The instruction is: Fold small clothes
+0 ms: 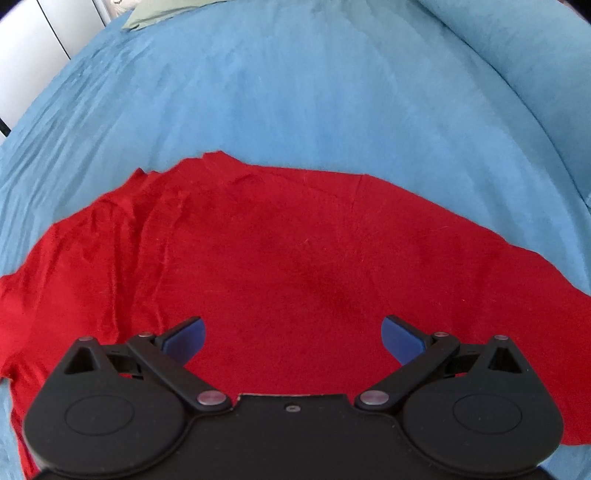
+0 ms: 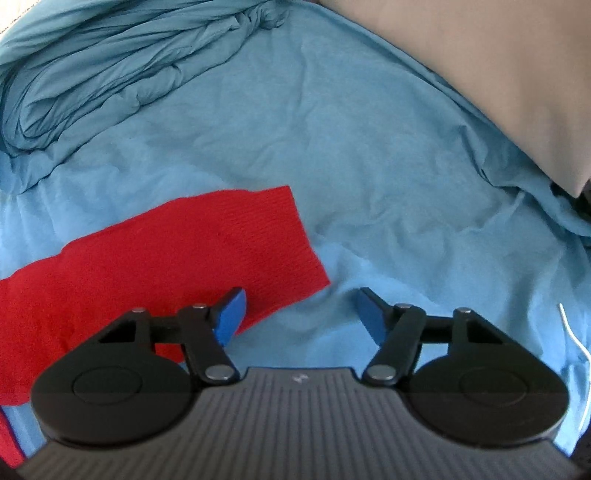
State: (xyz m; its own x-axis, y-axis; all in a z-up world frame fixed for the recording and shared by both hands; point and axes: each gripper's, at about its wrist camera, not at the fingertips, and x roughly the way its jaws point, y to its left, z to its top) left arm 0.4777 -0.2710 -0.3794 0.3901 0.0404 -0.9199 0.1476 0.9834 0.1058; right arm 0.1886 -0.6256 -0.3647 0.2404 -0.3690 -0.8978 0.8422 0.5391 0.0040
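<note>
Left wrist view: the left gripper (image 1: 293, 338), black with blue pads, points steeply down over a red knitted garment (image 1: 280, 258) spread flat on a light blue bed sheet (image 1: 295, 92). Jaws stand wide apart; nothing between them, pads clear of the cloth. Garment wrinkled toward its left side. A pale green pillow (image 1: 159, 13) lies at the far edge.

Right wrist view: the right gripper (image 2: 299, 314) hangs above the garment's ribbed sleeve end (image 2: 258, 240), which lies flat on the sheet. Jaws parted, nothing held; the left pad (image 2: 231, 317) overlaps the sleeve edge, contact unclear. A bunched blue cover (image 2: 110, 66) sits upper left, a grey pillow (image 2: 498, 74) upper right.
</note>
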